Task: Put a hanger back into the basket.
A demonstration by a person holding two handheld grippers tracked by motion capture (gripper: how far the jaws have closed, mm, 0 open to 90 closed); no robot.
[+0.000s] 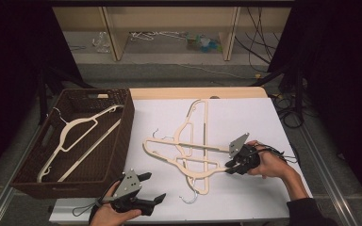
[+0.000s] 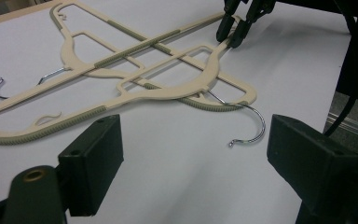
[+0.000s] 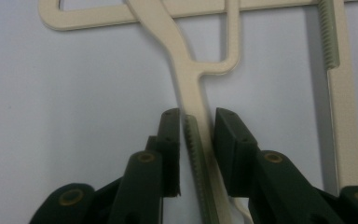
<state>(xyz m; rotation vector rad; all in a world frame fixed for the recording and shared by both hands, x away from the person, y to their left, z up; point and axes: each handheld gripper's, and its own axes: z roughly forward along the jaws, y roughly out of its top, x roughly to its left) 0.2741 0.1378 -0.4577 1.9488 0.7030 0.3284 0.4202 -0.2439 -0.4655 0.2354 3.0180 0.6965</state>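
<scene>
Cream plastic hangers [image 1: 188,150], apparently three, crossed flat on white tabletop

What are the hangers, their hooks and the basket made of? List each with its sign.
Hangers: likely matte cream plastic; smooth moulded arms with ribbed grip strips.
Hooks: metal, probably chromed steel wire; thin, bright and shiny.
Basket: dark brown woven wicker or imitation; weave texture visible, material uncertain.

My right gripper [image 1: 232,167] at right end of cream hanger pile [image 1: 188,150] mid tabletop [image 1: 245,117], jaws nearly closed around hanger arm. My left gripper [image 1: 152,188] low near front edge, jaws spread, nothing between, well apart from pile. Brown woven basket [image 1: 127,122] at tabletop's left, one cream hanger [image 1: 78,141] lying inside. Metal hooks poke from pile at left and front.
</scene>
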